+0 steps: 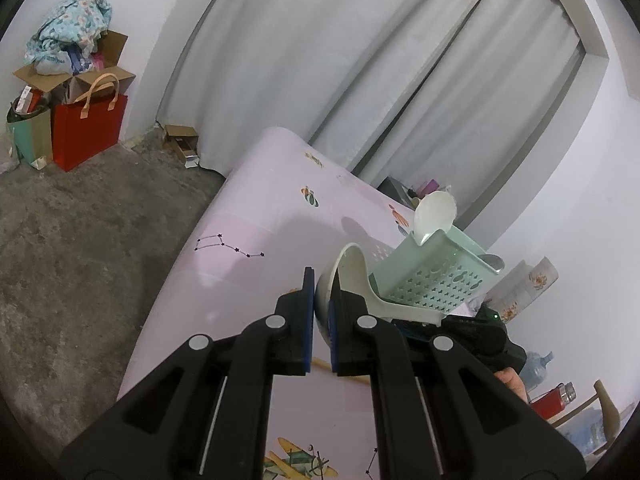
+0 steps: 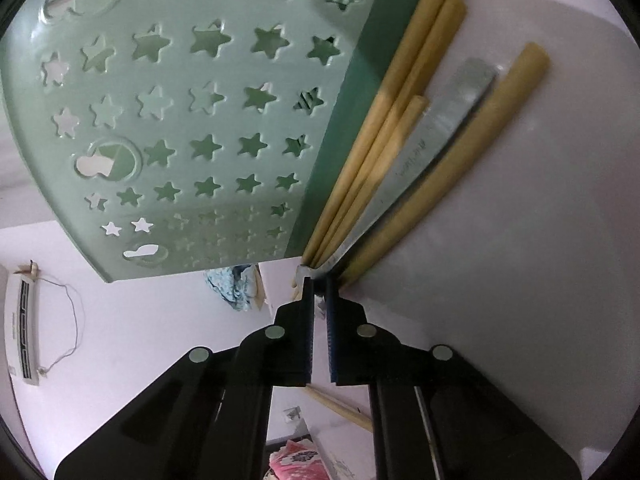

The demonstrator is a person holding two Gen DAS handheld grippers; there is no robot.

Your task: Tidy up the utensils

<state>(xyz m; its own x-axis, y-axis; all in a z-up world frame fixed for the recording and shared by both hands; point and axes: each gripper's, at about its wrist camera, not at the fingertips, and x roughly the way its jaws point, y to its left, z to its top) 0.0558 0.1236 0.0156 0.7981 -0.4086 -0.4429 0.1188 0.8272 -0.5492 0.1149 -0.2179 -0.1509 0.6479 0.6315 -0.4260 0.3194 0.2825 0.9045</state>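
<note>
Your left gripper [image 1: 322, 280] pinched the rim of a white bowl [image 1: 348, 276] at the frame's centre, above the pink table [image 1: 248, 216]. Right of it tilted the green holder [image 1: 436, 276] with a white spoon [image 1: 434, 212]. Your right gripper [image 2: 319, 280] pinched the holder's [image 2: 180, 120] lower edge beside chopsticks [image 2: 400, 120] and a metal handle [image 2: 448, 120].

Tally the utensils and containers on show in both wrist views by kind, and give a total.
Green star-holed basket: 1
White bowl: 1
White spoon: 1
Wooden chopsticks: 4 beside the basket, plus part of 1 more low in the right wrist view
Metal utensil handle: 1
Total: 9
</note>
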